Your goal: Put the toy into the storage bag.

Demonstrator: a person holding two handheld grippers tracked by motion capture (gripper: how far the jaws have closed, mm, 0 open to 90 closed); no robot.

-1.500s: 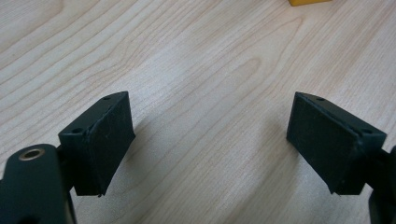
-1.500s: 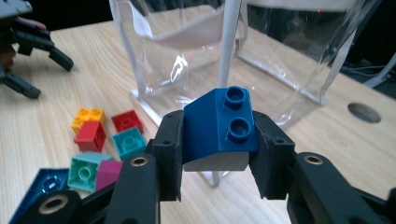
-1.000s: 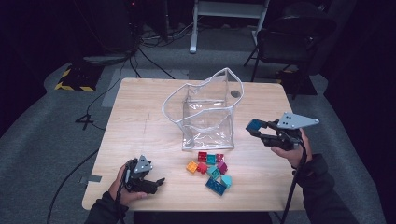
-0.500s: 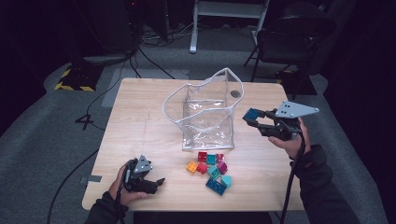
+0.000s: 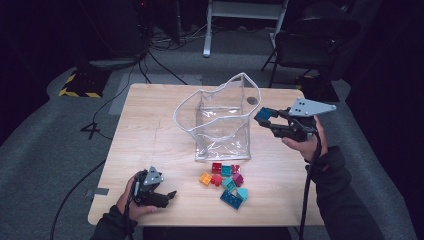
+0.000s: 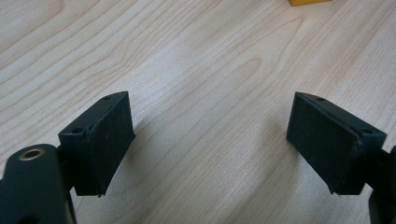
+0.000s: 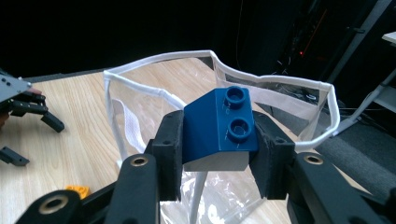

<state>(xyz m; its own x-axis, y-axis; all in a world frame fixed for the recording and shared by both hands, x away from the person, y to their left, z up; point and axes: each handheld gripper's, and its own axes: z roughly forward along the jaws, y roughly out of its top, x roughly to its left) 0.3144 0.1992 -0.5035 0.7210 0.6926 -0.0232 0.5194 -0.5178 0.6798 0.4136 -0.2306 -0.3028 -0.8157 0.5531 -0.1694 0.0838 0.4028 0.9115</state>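
held: right gripper (image 5: pixel 272 120) fingers clamp dark blue two-stud plastic brick (image 7: pixel 219 126)
bag: clear plastic white-trimmed bag (image 5: pixel 220 120) empty
left: coloured bricks (image 5: pixel 226 180) at 6 o'clock of bag
idle: left gripper (image 6: pixel 210 144) fingers apart, empty

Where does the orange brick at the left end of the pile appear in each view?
High view: the orange brick lies at the left end of the brick pile, in front of the clear bag.
Left gripper view: a yellow-orange edge at the top border, likely the same brick.
Right gripper view: bottom left, low on the table.
Shared landmark: the wooden table.
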